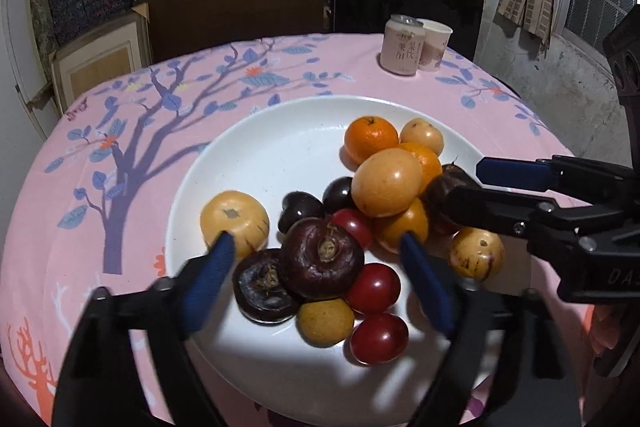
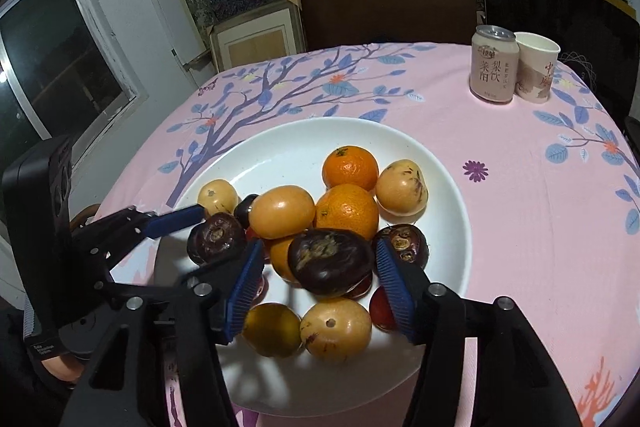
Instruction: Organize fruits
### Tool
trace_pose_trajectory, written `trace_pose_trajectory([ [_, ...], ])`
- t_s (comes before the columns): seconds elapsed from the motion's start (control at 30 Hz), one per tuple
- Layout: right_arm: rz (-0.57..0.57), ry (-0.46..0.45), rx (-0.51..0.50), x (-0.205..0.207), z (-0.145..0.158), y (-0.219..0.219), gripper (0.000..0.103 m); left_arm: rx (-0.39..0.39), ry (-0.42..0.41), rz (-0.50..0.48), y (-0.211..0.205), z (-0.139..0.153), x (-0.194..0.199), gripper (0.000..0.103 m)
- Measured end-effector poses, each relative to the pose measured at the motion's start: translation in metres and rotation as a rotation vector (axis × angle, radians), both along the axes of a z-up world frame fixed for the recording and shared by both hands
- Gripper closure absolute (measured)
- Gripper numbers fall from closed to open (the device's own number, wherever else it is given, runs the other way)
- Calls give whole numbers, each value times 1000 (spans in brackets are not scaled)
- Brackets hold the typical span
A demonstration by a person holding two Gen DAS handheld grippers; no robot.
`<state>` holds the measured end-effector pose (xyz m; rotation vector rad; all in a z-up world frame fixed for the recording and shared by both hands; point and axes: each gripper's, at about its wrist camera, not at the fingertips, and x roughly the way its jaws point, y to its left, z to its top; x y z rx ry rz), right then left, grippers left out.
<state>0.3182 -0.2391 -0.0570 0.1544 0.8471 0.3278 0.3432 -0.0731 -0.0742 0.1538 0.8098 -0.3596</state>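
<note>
Fruit count, left wrist view, all on one white plate (image 1: 280, 147):
- mandarins (image 1: 371, 139): 3, at the far right of the pile, two of them partly covered.
- smooth yellow fruits (image 1: 386, 183): 5. One sits on top of the mandarins, one lies apart on the left of the plate, one at the far edge, one at the right rim, and a browner one is near the front.
- dark brown water chestnuts (image 1: 320, 259): 3 visible. Two touch each other at the front centre and one is on the right of the pile. The right wrist view also shows 3; I cannot tell whether a fourth exists.
- small dark purple round fruits (image 1: 300, 209): 2, side by side in the middle.
- small red round fruits (image 1: 372, 287): 3, one mid-pile and two at the front.

Containers: the plate holds all the fruit and stands on a pink tablecloth (image 1: 120, 187) printed with a tree. At the far right of the table are 1 pink drink can (image 1: 401, 45) and 1 paper cup (image 1: 436, 45), touching or nearly so. The contents of both are not visible.

Tools: the left gripper (image 1: 316, 243) has its jaws spread wide over the two front water chestnuts and grips nothing. Its left fingertip overlaps the lone yellow fruit; I cannot tell if they touch. The right gripper (image 2: 320, 247) is parted around a water chestnut on the pile, with a gap visible at the left pad, so it is not clamped.
</note>
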Motion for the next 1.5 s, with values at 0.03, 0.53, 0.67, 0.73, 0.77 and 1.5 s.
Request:
trace_pose_trajectory([
  [0.03, -1, -6, -1, -2, 2, 0, 44, -2, -10, -5, 0, 2, -3, 18],
  [0.53, -49, 6, 20, -124, 5, -6, 23, -11, 13, 58, 30, 18, -119, 5],
  [0.67, -76, -24, 3, -174, 11, -4, 13, -38, -16, 86, 42, 30, -169, 5],
  [0.73, -76, -50, -5, -197, 17, -1, 11, -44, -52, 107, 48, 38, -198, 5],
  [0.77, -77, -65, -9, -211, 21, 0, 11, -52, -67, 113, 50, 43, -212, 5],
  [1.5, -125, -240, -84, -367, 59, 2, 4, -21, -244, 231, 71, 104, -389, 5],
])
